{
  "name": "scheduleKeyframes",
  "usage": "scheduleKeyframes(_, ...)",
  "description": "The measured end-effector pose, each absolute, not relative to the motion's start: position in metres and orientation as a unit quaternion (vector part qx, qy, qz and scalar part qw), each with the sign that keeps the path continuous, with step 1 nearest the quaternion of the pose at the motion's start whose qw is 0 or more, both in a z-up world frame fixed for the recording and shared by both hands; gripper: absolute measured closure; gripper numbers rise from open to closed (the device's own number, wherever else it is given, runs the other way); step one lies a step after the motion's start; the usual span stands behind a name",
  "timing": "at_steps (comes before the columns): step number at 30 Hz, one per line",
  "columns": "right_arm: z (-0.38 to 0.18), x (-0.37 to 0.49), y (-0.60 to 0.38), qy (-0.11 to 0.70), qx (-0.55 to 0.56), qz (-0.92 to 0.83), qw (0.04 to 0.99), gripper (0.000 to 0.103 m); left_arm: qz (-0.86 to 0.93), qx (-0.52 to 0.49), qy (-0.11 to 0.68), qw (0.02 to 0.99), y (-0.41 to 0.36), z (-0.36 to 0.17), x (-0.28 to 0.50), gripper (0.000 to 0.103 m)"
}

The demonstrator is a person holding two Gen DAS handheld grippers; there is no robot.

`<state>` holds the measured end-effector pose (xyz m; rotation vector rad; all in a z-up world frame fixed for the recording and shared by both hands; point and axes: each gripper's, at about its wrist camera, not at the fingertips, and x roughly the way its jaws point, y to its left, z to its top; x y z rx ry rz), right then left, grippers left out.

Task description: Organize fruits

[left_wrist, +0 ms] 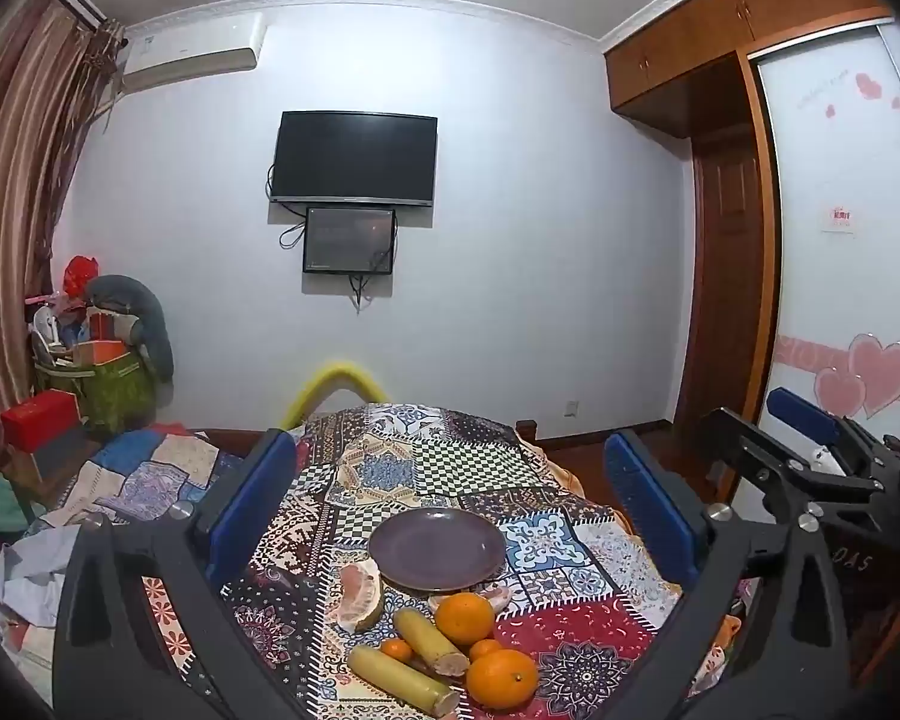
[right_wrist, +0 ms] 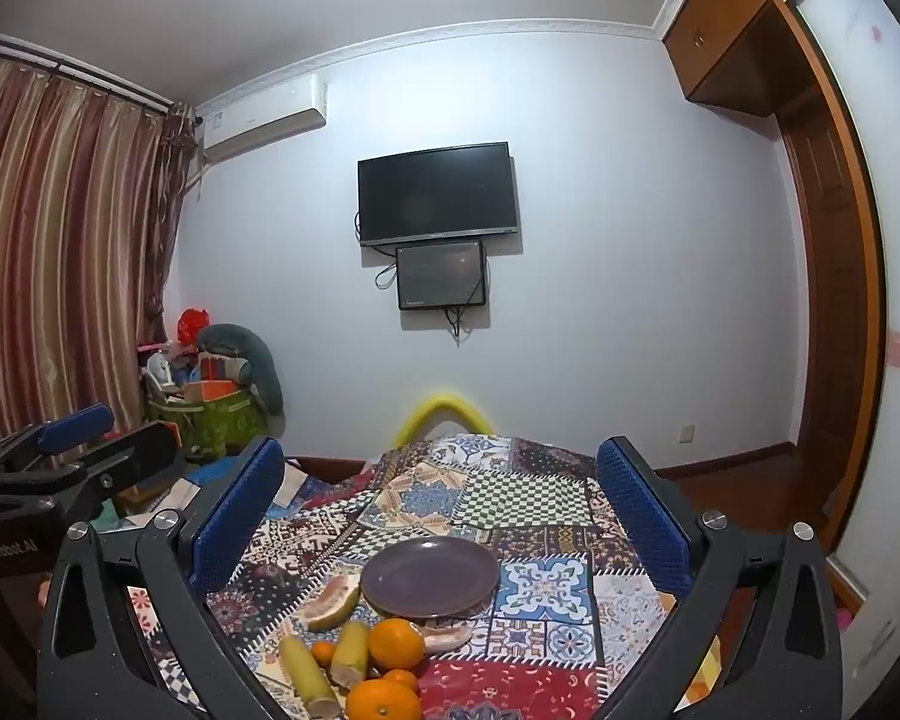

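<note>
Right, quick pass, we go from the tongs outward.
Left gripper [left_wrist: 450,498]: jaws spread wide, nothing between the blue pads; we see it hover above the near end of the table, well short of the fruit.
Right gripper [right_wrist: 444,504]: jaws spread wide too, nothing pinched; it sits beside the left one, pointing the same way.
Plate [left_wrist: 437,549]: dark purple, bare, flat on the patchwork tablecloth [left_wrist: 576,612] between the two sets of fingers.
Pomelo piece [left_wrist: 359,594]: peeled, pink flesh, just left of the plate's near rim; we cannot tell if they touch.
Second pomelo piece [left_wrist: 498,595]: mostly hidden behind the big orange, by the plate's near edge.
Big orange [left_wrist: 464,618]: just in front of the plate.
Second big orange [left_wrist: 501,679]: nearest the camera, at the pile's right.
Small oranges [left_wrist: 397,649]: two, tucked among the pile.
Yellow stalks [left_wrist: 402,679]: two short cut lengths, lying angled, touching the oranges; we cannot tell what they are.
TV [left_wrist: 354,157]: on the far wall, with a smaller screen [left_wrist: 349,240] beneath it.
Curtain [right_wrist: 60,252]: striped, left side.
</note>
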<state>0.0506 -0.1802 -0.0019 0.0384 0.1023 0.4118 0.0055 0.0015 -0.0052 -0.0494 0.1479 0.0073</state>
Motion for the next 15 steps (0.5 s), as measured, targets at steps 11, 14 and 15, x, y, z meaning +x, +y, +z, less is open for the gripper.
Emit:
scheduleKeyframes(11,-0.0012,0.0508,-0.1803,0.055,0.022,0.203,0.977,0.0,0.006,-0.023,0.074,0.997,0.0001,-0.0055,0.0044,0.0)
scheduleKeyframes(14,-0.0013,0.0502,-0.1798,0.059,0.021,0.204,0.977,0.0,0.007,-0.025,0.075,0.997,0.0014,-0.0043,0.0038,0.0)
scheduleKeyframes(15,-0.0015,0.0501,-0.1803,0.059,0.022,0.205,0.977,0.0,0.008,-0.026,0.075,0.997,0.0023,-0.0046,0.0044,0.0)
